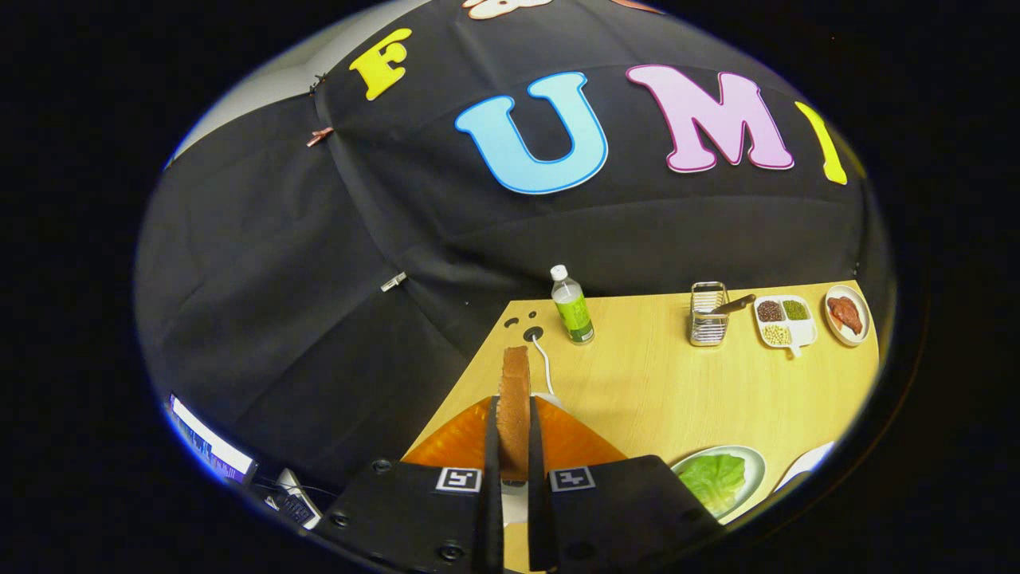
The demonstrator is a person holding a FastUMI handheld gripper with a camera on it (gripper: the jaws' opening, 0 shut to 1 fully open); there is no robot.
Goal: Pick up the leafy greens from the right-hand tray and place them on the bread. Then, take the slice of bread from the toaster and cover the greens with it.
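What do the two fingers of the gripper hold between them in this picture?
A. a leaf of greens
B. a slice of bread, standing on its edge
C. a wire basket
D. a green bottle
B: the gripper is shut on the slice of bread, which stands upright between both fingers above the orange toaster; the leafy greens lie on a plate beside it.

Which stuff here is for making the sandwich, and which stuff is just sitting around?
For the job:
- bread slice, pinched between the gripper fingers
- orange toaster under it
- leafy greens on their plate

Just sitting around:
- green bottle
- wire holder
- bean tray
- meat dish
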